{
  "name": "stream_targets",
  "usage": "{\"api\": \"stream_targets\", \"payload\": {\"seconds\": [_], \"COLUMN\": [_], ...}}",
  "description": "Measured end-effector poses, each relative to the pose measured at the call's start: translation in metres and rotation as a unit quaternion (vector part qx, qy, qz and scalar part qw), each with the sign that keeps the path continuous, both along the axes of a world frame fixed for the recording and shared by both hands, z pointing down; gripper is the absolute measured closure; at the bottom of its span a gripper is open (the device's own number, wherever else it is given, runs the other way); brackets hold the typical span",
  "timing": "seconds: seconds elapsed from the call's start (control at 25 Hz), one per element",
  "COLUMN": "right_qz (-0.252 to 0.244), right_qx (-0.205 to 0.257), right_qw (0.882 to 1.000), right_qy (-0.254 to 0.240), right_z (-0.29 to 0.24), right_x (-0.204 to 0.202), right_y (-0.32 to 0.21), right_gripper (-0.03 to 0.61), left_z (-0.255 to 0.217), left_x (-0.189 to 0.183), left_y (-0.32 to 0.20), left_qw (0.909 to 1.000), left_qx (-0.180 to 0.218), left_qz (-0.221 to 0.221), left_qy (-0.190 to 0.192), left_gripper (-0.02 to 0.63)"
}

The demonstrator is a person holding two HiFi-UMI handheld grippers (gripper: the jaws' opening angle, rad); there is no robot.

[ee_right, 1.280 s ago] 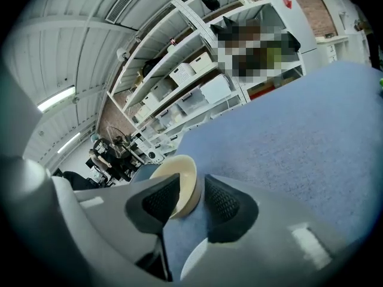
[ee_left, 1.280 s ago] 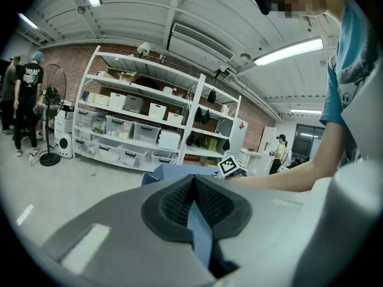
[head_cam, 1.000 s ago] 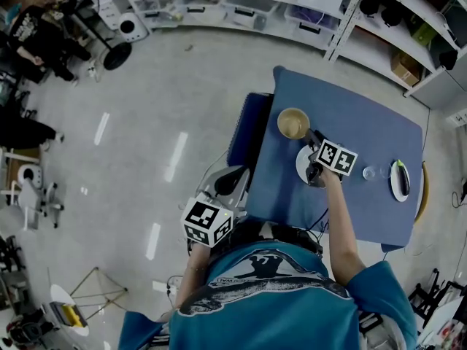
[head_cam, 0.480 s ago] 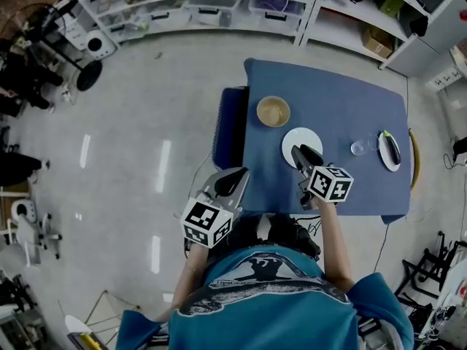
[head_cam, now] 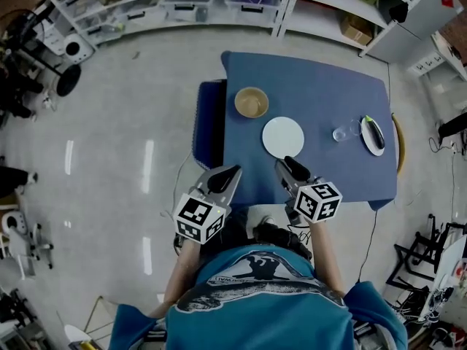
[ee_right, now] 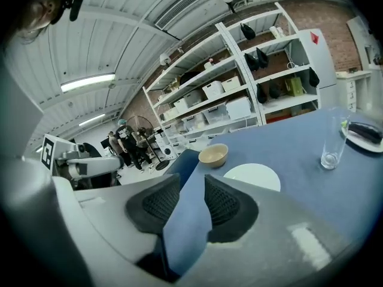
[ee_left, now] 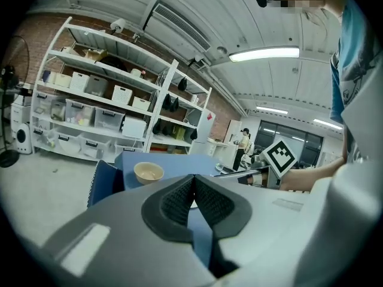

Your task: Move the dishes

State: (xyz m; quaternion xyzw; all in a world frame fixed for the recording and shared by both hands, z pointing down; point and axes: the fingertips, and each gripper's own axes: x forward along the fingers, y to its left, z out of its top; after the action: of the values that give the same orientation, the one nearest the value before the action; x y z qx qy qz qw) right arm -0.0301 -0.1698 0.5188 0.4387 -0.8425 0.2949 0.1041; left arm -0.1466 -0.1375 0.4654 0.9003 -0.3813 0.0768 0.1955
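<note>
A table with a blue cloth [head_cam: 321,93] carries a tan bowl [head_cam: 251,102], a white plate [head_cam: 283,137], a clear glass [head_cam: 341,133] and a small plate with a dark item [head_cam: 372,134]. My right gripper [head_cam: 286,165] hangs over the table's near edge, just short of the white plate, open and holding nothing. In the right gripper view the bowl [ee_right: 213,155], white plate [ee_right: 252,176] and glass [ee_right: 330,151] lie beyond its jaws [ee_right: 192,190]. My left gripper [head_cam: 226,177] is shut and empty, off the table's near left corner. Its own view shows the bowl [ee_left: 148,173] ahead.
A dark blue chair [head_cam: 210,122] stands against the table's left side. Shelving with boxes [head_cam: 190,6] runs along the far wall. Grey floor lies to the left. People stand far off by a fan [ee_right: 125,139].
My right gripper has drawn back from the white plate to the table's near edge, leaving the plate on the cloth. The left gripper has barely moved.
</note>
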Motion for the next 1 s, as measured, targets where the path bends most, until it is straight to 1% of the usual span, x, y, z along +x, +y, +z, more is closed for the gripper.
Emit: {"api": "stream_targets", "payload": {"seconds": [0.12,0.24,0.44,0.6,0.8,1.0], "right_qz": [-0.007,-0.012,-0.036,-0.053,-0.076,-0.093], "right_qx": [0.012,0.027,0.046,0.069,0.094,0.109], "right_qw": [1.0,0.999,0.998,0.996,0.992,0.989], "right_qy": [0.0,-0.014,-0.021,-0.022,-0.028,-0.039], "right_z": [-0.014,-0.031,-0.047,-0.056,-0.065,-0.07], "right_x": [0.008,0.017,0.035,0.05,0.065,0.072], "right_y": [0.014,0.031,0.058,0.077,0.108,0.139], "right_gripper": [0.453,0.453,0.454,0.485,0.518,0.578], "left_z": [-0.004,-0.007,-0.012,-0.016,-0.019,-0.02], "left_x": [0.012,0.025,0.054,0.076,0.097,0.11], "left_y": [0.005,0.013,0.035,0.059,0.093,0.129], "left_qw": [1.0,0.9999,0.9999,0.9998,0.9995,0.9989], "left_qx": [0.004,0.007,0.011,0.015,0.017,0.019], "left_qz": [0.001,-0.001,-0.005,-0.008,-0.022,-0.037], "left_qy": [-0.002,-0.008,-0.011,-0.011,-0.016,-0.018], "left_gripper": [0.595,0.595,0.595,0.595,0.595,0.595]}}
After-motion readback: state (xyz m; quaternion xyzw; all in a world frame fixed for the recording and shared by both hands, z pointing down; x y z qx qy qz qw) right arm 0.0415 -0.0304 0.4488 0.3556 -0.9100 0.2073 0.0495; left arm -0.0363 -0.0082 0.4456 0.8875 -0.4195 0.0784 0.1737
